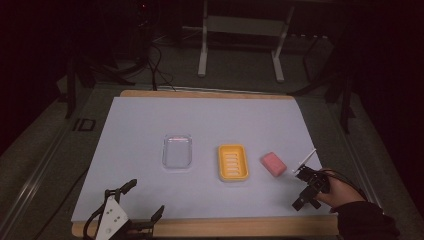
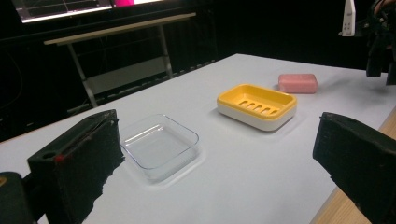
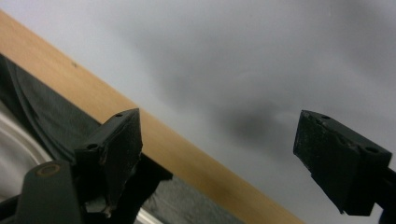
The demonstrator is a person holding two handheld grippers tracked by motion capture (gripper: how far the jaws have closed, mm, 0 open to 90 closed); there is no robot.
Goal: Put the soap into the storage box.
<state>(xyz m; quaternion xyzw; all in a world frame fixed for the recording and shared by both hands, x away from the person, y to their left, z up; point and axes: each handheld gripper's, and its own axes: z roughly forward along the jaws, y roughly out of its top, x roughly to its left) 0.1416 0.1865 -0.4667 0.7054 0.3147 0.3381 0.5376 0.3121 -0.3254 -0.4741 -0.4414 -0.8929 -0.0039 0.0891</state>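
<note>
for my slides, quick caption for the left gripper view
Open left gripper faces clear dish, yellow soap tray and pink soap.

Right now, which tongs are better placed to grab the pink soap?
Probably the right tongs: open, empty, and just beside the pink soap at the table's right. The left tongs, also open, sit at the near-left edge, with the yellow soap dish in between.

L to R: lid (image 1: 177, 152), soap dish (image 1: 233, 162), soap (image 1: 273, 164).
</note>
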